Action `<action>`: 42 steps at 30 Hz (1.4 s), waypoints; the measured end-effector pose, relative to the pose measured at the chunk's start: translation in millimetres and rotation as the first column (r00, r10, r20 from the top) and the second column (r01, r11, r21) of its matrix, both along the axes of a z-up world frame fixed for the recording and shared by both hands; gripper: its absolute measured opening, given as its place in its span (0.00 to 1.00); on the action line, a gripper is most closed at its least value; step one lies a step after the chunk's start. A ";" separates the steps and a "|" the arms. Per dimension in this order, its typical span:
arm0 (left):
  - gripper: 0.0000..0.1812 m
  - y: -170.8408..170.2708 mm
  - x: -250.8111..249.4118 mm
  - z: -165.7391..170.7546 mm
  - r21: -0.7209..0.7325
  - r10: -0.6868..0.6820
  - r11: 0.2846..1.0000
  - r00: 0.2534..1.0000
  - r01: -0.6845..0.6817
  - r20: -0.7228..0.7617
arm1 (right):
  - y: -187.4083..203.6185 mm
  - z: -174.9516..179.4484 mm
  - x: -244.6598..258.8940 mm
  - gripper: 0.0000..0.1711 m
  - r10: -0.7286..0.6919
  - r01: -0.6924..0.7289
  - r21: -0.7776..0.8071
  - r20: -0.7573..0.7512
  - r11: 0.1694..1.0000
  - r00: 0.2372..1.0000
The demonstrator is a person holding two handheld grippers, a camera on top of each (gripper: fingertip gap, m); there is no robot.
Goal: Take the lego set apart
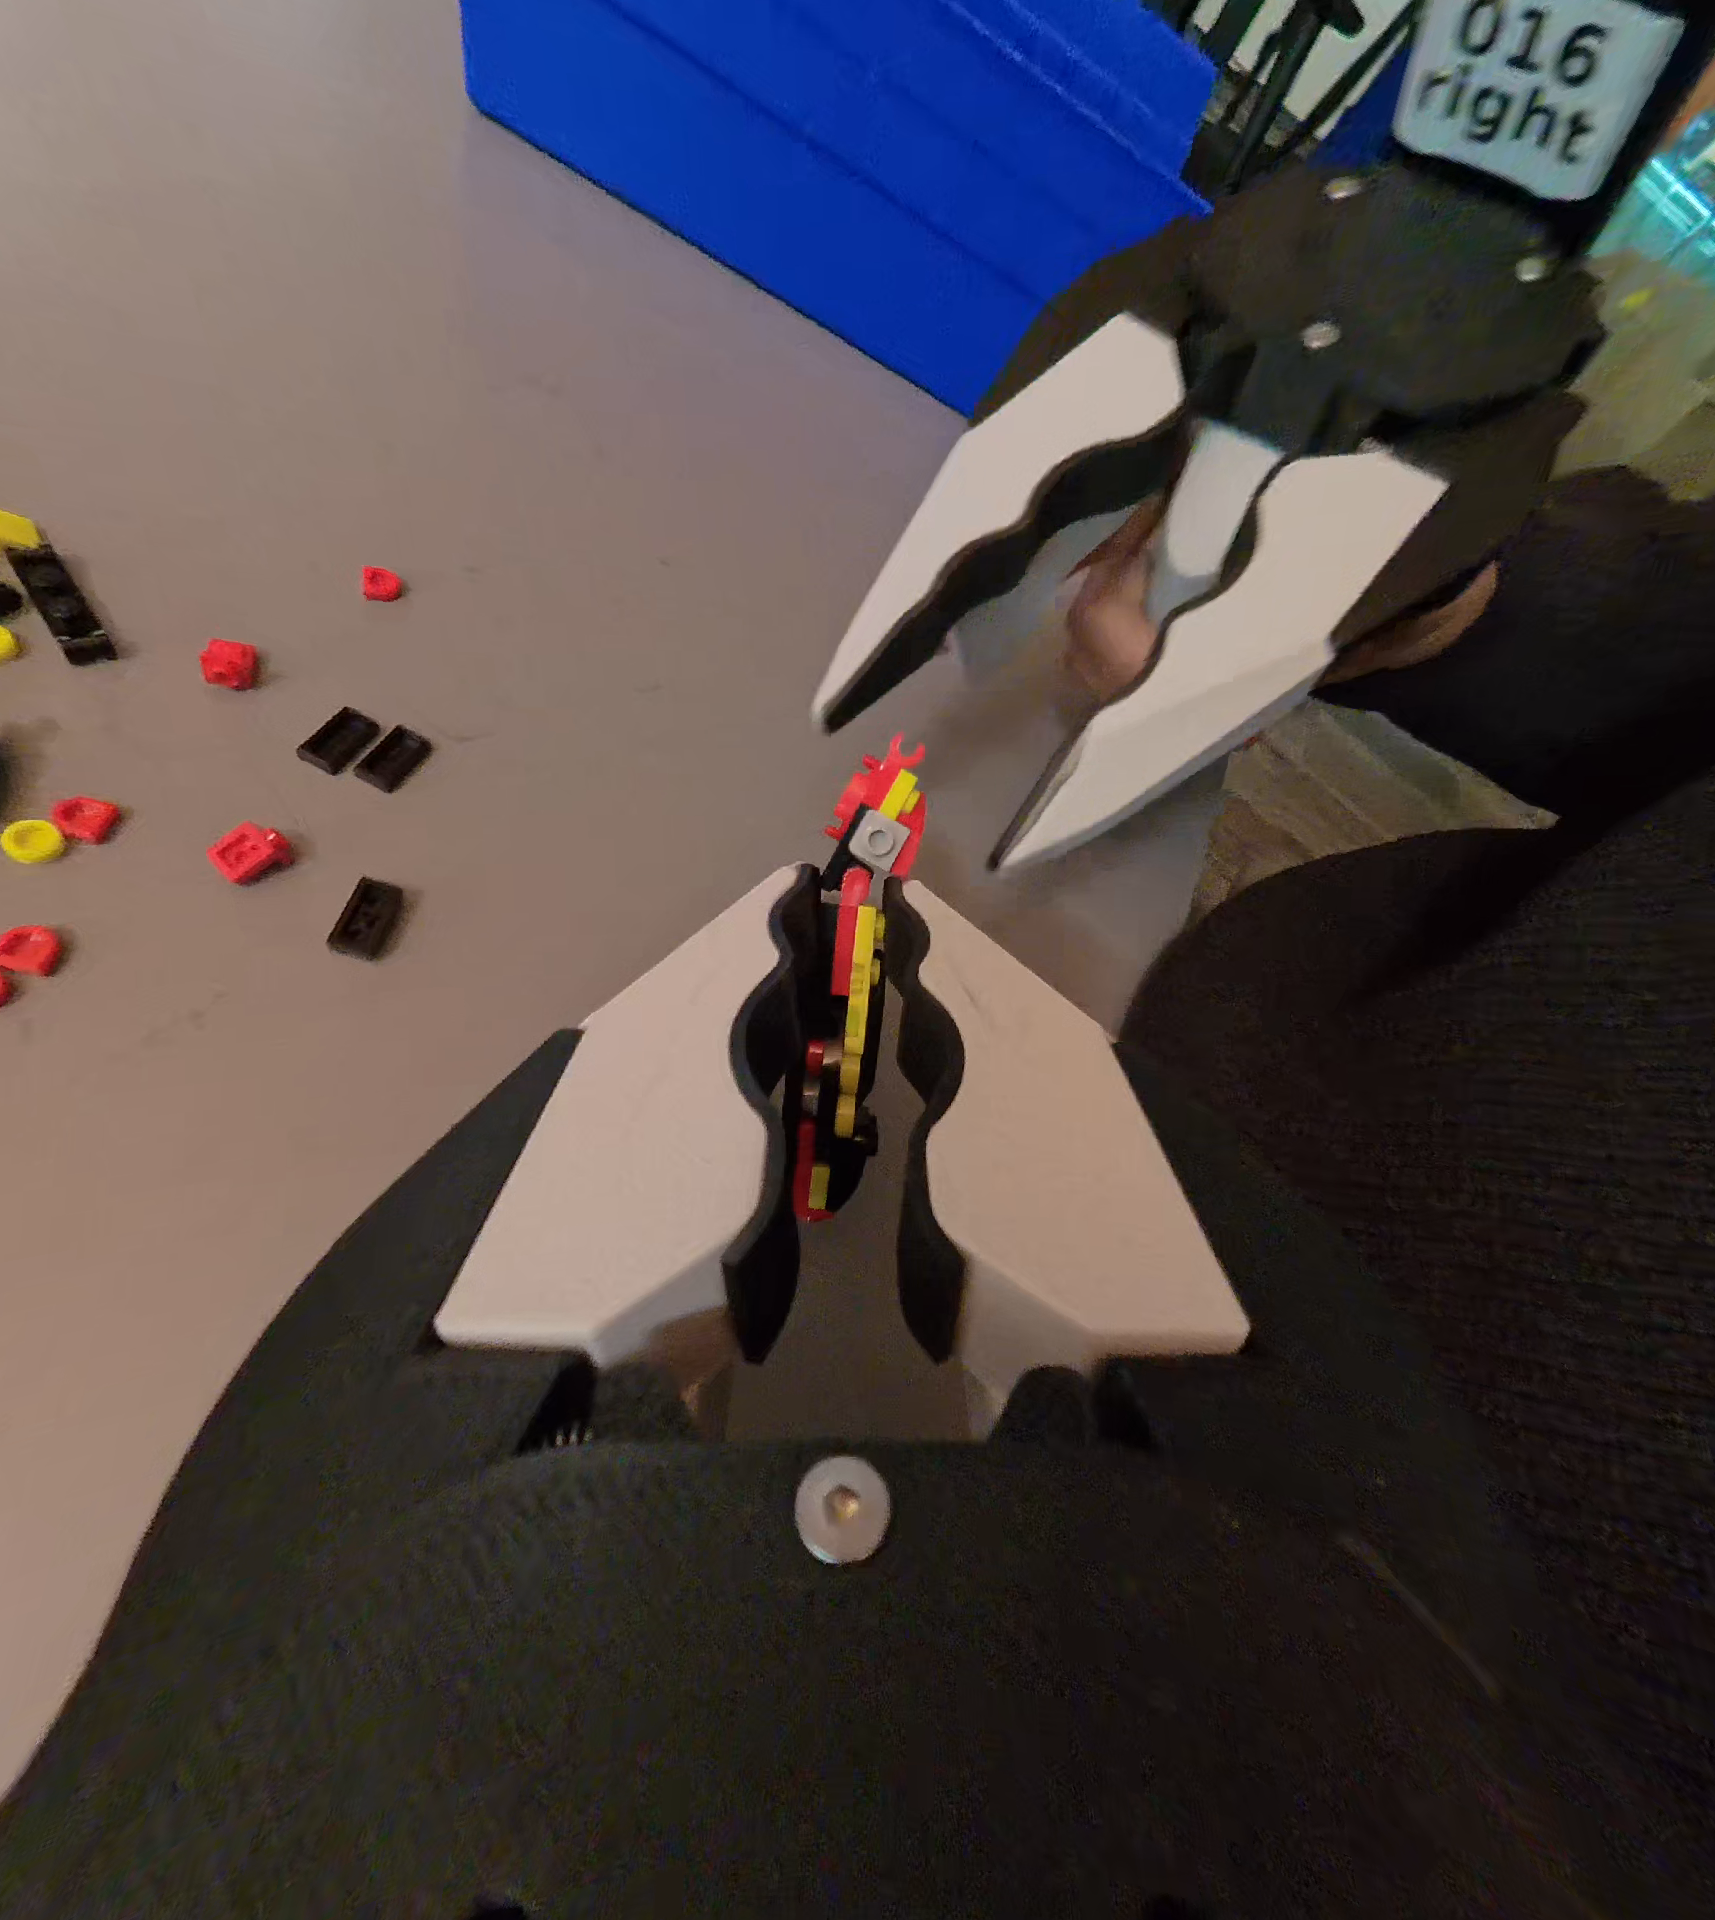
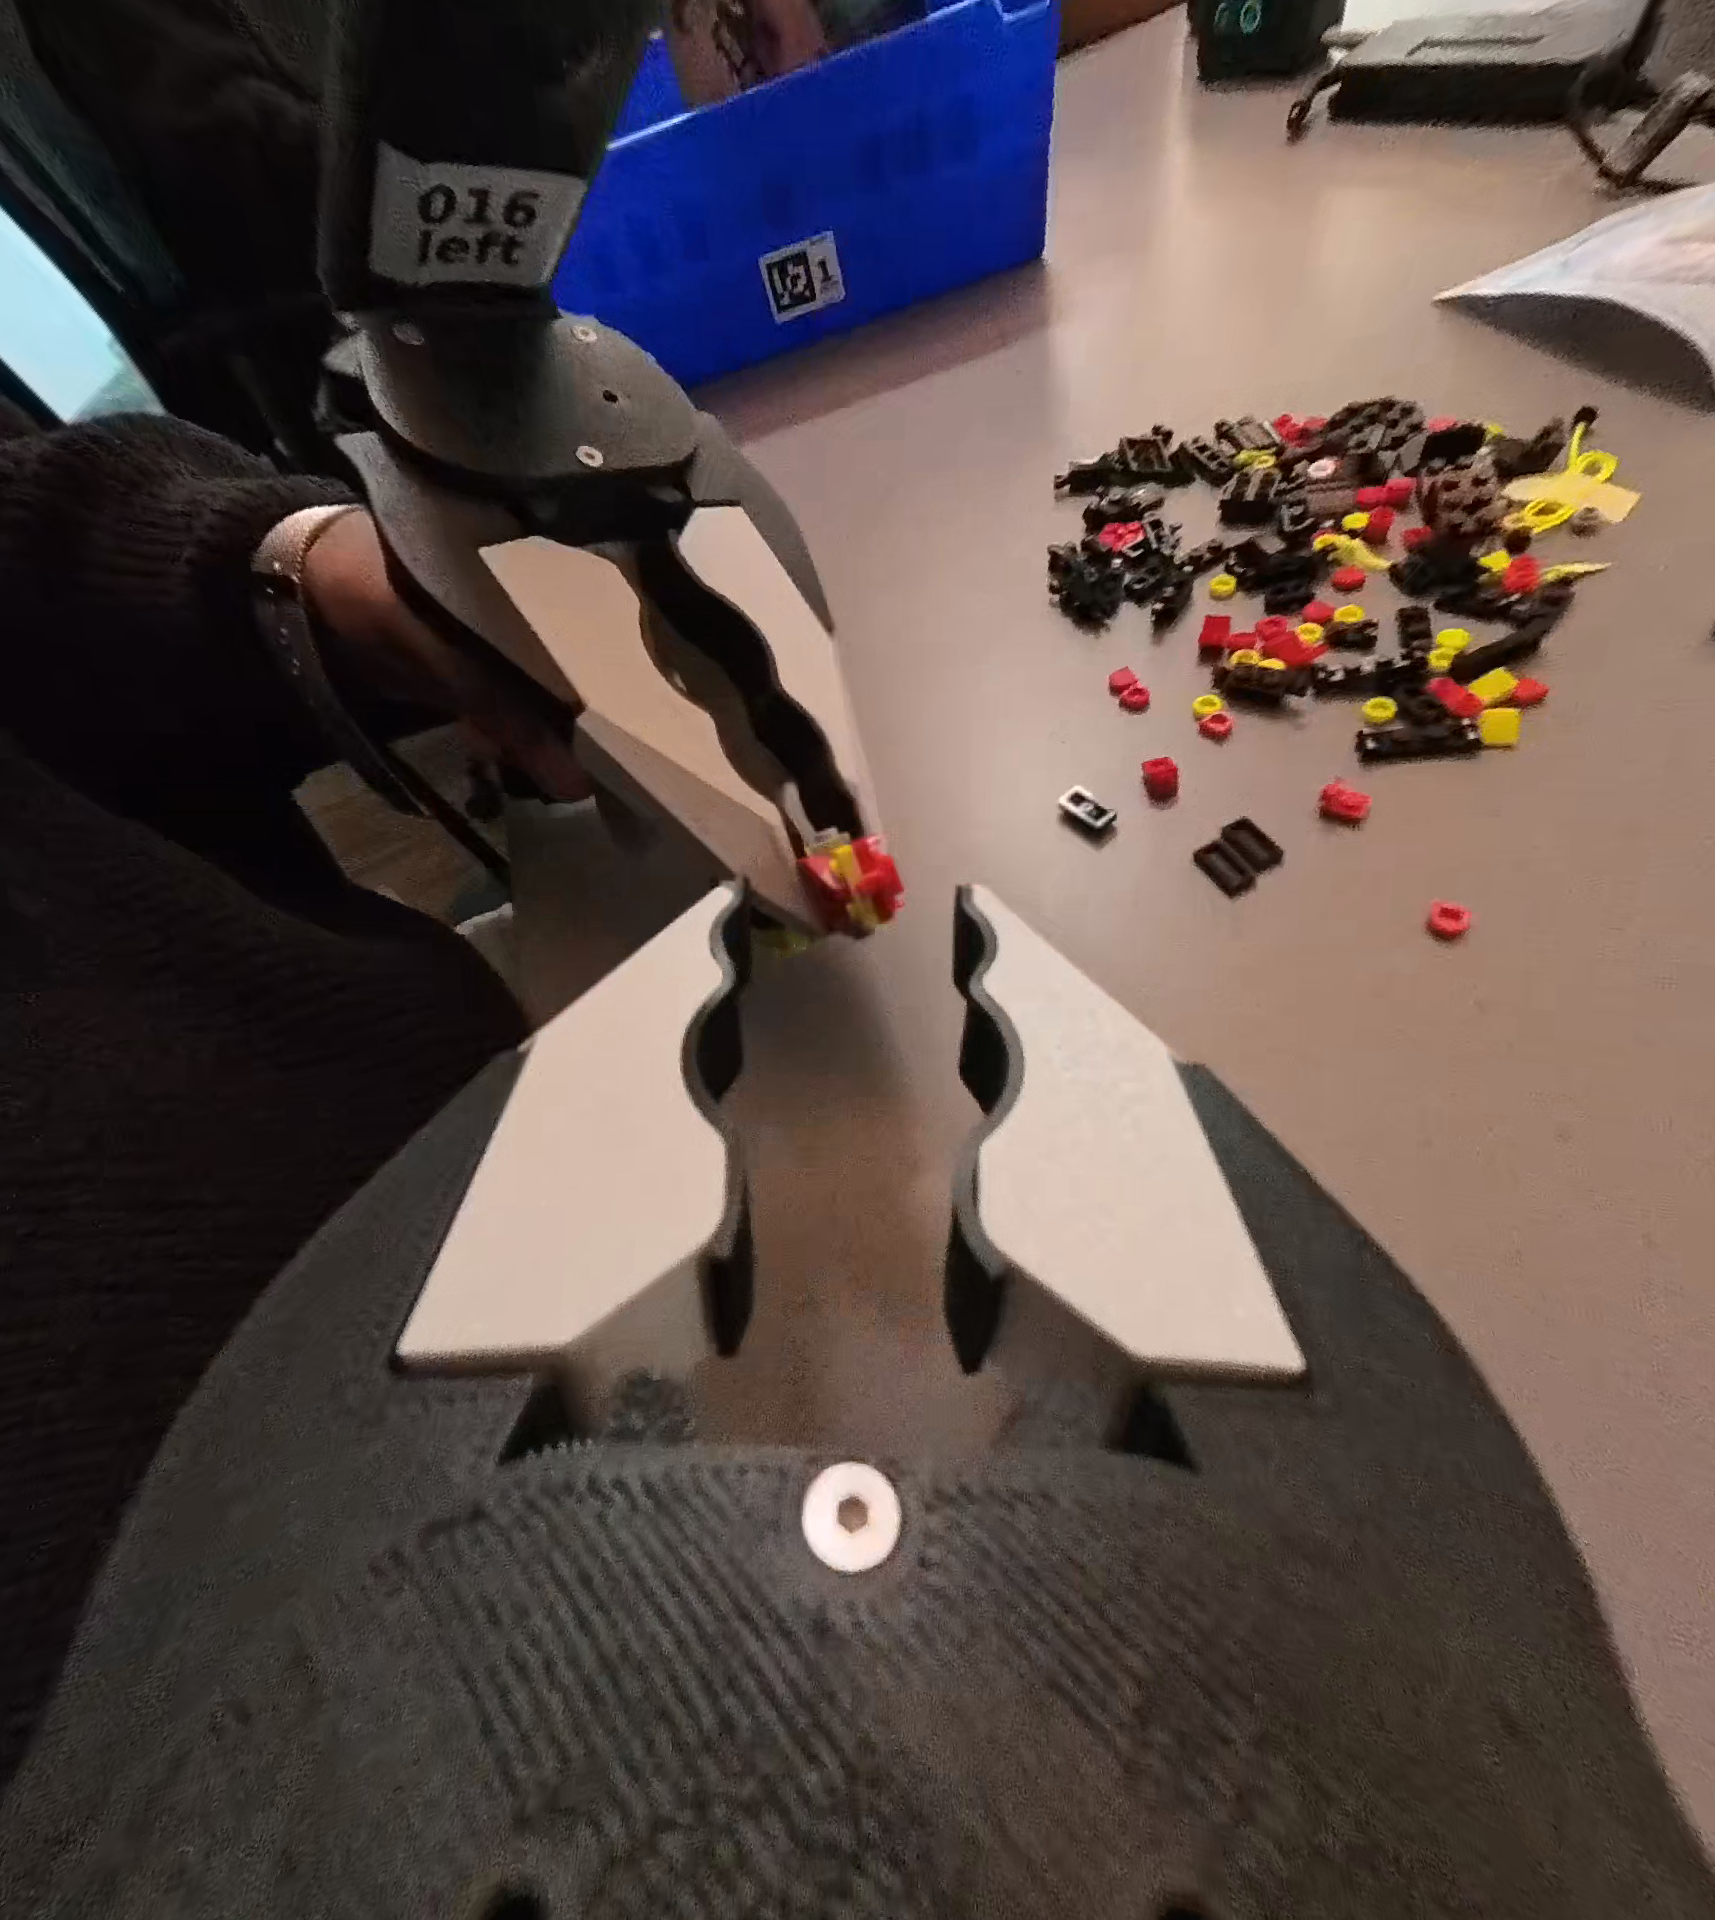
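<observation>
The left hand-held gripper (image 1: 851, 894) clamps a red, yellow and black lego assembly (image 1: 858, 997); the right hand-held gripper (image 2: 848, 904) gapes wide at 1 o'clock, above the grey table (image 1: 417, 312).

What we see around the work: a desk, a bin, papers and some dark gear.

We find a smooth grey-brown desk (image 2: 1196, 1039) spreading across both views. At its far side stands a bright blue plastic bin (image 2: 832, 197), which we also catch as a blue block in the left wrist view (image 1: 832, 156); a small white sticker with a black square pattern (image 2: 801, 275) sits on the bin's near wall. To the far right we see pale, folded paper sheets (image 2: 1684, 281) lying flat on the desk, well apart from the bin. Behind them we make out dark equipment (image 2: 1497, 73), too blurred for us to identify.
</observation>
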State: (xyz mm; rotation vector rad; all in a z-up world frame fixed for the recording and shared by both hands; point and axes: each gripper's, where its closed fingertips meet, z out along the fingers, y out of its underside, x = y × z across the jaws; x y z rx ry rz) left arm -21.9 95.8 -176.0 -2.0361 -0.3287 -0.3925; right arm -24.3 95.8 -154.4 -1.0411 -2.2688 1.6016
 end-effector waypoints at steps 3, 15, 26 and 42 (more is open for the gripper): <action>0.05 2.0 5.4 -0.8 -0.008 -0.027 1.000 0.998 0.026 -0.064 | -7.7 -6.9 3.7 0.13 0.036 -0.030 -0.063 0.094 0.998 0.995; 0.11 1.7 24.0 37.3 0.217 -0.123 0.969 0.992 0.116 0.019 | -2.7 28.4 14.3 0.08 0.277 -0.051 -0.578 0.310 0.814 0.909; 0.25 1.3 15.2 24.7 0.141 -0.078 0.988 0.989 0.060 0.122 | -3.4 27.4 9.6 0.07 0.233 -0.038 -0.560 0.281 0.827 0.931; 0.14 0.7 26.3 39.2 0.218 -0.142 0.969 0.985 0.117 0.101 | 3.8 42.3 5.1 0.08 0.213 -0.041 -0.623 0.204 0.781 0.956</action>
